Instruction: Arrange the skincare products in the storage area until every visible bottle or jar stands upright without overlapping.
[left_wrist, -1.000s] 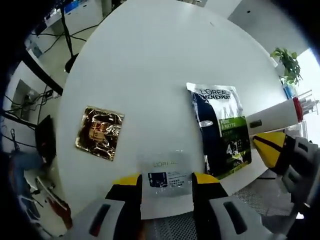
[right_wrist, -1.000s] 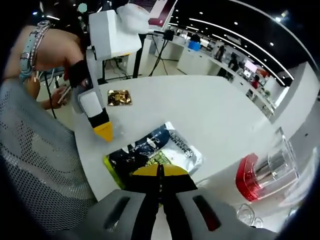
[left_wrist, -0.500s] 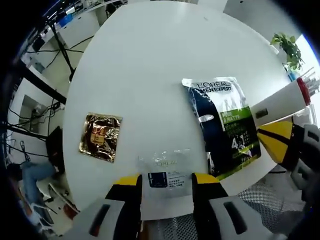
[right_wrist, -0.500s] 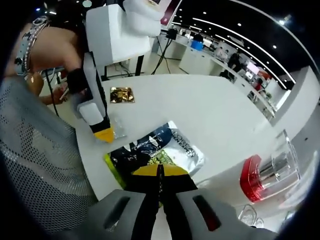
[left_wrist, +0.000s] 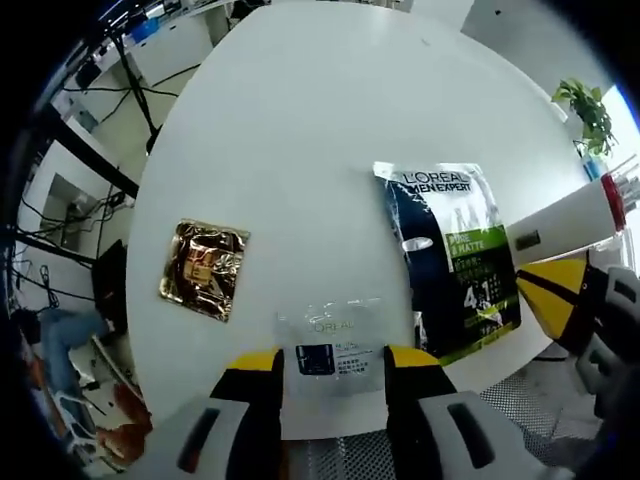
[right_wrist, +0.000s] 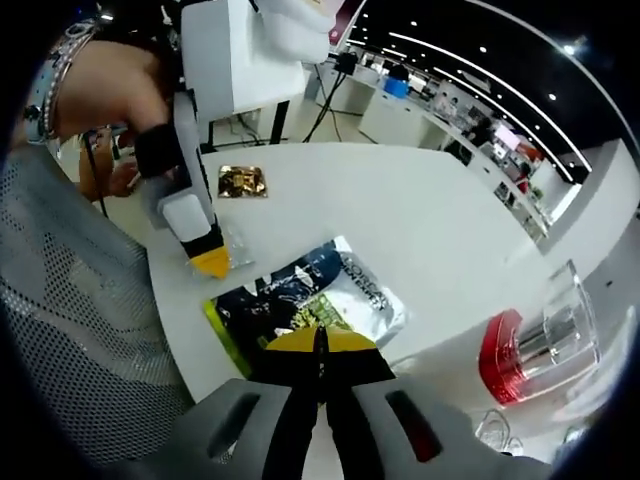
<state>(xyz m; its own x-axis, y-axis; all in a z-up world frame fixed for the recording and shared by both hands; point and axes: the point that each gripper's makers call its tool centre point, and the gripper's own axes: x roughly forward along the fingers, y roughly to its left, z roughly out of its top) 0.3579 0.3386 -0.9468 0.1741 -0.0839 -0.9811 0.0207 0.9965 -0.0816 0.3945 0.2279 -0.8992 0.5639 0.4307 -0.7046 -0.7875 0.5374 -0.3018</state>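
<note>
A potted plant (left_wrist: 585, 103) is sitting at the upper right of the left gripper view; cables (left_wrist: 60, 245) (dark, tangled) are trailing over the floor at left.

We see bright, even light on the white tabletop (left_wrist: 300, 130), nearly washed out in the left gripper view, with only faint shadows. The gold foil sachet (left_wrist: 204, 268) throws small glints. In the right gripper view, rows of ceiling lights (right_wrist: 470, 60) dot a dark ceiling. Both views bend strongly toward the edges, and the red-capped bottle (right_wrist: 530, 345) looks soft and stretched.
</note>
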